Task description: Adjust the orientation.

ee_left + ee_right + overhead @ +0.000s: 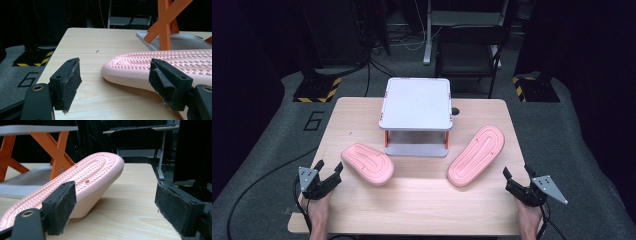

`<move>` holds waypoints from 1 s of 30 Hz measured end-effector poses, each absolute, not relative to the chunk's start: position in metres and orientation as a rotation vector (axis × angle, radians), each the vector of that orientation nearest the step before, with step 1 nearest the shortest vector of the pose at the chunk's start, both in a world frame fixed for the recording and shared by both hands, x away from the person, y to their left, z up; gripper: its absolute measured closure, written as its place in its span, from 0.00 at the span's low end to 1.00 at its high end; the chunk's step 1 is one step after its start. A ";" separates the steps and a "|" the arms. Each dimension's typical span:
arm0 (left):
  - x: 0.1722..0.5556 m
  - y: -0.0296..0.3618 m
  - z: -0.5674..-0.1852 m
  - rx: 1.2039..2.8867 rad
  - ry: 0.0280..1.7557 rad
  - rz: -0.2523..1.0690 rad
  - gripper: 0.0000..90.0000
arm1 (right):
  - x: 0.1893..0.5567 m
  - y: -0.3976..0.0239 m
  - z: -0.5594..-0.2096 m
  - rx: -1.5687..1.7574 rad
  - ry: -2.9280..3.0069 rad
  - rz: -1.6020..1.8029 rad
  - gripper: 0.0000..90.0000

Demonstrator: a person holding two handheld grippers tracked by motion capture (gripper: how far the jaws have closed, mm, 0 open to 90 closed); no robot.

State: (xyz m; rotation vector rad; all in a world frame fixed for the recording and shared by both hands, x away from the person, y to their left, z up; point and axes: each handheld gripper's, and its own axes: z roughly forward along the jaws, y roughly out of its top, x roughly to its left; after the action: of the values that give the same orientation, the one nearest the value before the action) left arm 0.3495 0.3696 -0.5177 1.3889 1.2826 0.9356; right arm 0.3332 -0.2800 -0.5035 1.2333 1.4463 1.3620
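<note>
Two pink slippers lie sole up on the wooden table (pixel 422 200). The left slipper (pixel 367 164) is just right of my left gripper (pixel 329 167), which stands open near the table's left edge. In the left gripper view that slipper's (pixel 160 62) ridged sole lies ahead and to the right, and nothing is between the pads of my left gripper (pixel 116 68). The right slipper (pixel 477 155) lies left of my right gripper (pixel 517 172), also open. In the right gripper view this slipper (pixel 92 175) rises behind the left pad, apart from my right gripper (pixel 117 195).
A small two-level rack (pixel 417 102) with a grey top and orange legs stands at the back middle of the table, between the slippers. Its lower shelf (pixel 180 41) and legs (pixel 58 150) are close behind each slipper. Dark floor, cables and furniture surround the table.
</note>
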 end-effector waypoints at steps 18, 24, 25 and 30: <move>0.348 0.376 -0.522 1.366 1.305 0.916 0.27 | 0.340 -0.268 -0.505 1.219 1.525 1.331 0.19; 0.346 0.379 -0.522 1.345 1.320 0.935 0.27 | 0.341 -0.259 -0.503 1.198 1.558 1.290 0.19; 0.346 0.379 -0.522 1.345 1.320 0.935 0.27 | 0.342 -0.256 -0.502 1.192 1.564 1.291 0.18; 0.346 0.379 -0.521 1.348 1.322 0.936 0.27 | 0.346 -0.241 -0.484 1.145 1.590 1.286 0.20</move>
State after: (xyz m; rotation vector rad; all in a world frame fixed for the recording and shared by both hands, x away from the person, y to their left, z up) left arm 0.3463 0.3786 -0.5211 1.3476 1.3222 0.9361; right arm 0.3457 -0.2412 -0.4836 1.1448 1.5896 1.2864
